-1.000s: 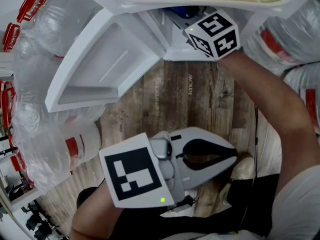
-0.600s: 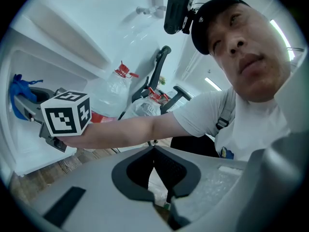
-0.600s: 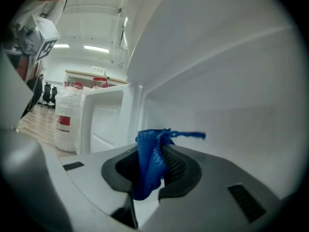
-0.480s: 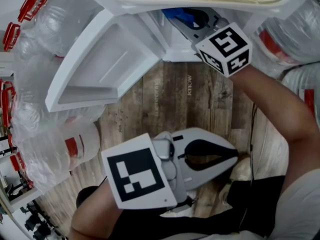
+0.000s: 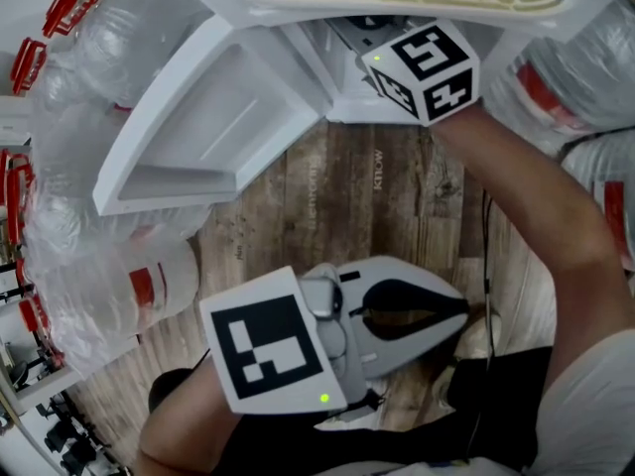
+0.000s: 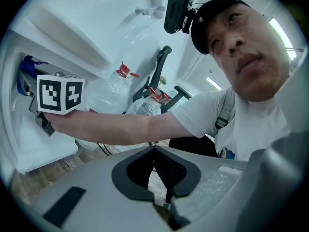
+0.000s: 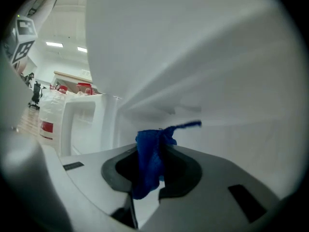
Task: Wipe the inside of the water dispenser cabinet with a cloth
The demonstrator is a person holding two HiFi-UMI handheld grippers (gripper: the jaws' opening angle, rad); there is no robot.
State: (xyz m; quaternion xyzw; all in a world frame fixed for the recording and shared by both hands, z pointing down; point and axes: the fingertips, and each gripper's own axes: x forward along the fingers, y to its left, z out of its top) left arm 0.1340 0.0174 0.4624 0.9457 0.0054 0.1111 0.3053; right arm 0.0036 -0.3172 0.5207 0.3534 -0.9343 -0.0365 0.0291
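Wood-plank flooring (image 5: 337, 191) is lying beneath me as I am holding the left gripper (image 5: 464, 310) close, jaws together and empty, while farther off my right gripper (image 7: 153, 146) is pinching the blue cloth (image 7: 148, 164) inside the white water dispenser cabinet (image 7: 207, 57).

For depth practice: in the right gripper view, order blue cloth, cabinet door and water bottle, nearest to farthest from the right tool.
1. blue cloth, pinched in the right tool
2. cabinet door, open, at left
3. water bottle, far left, beyond the door
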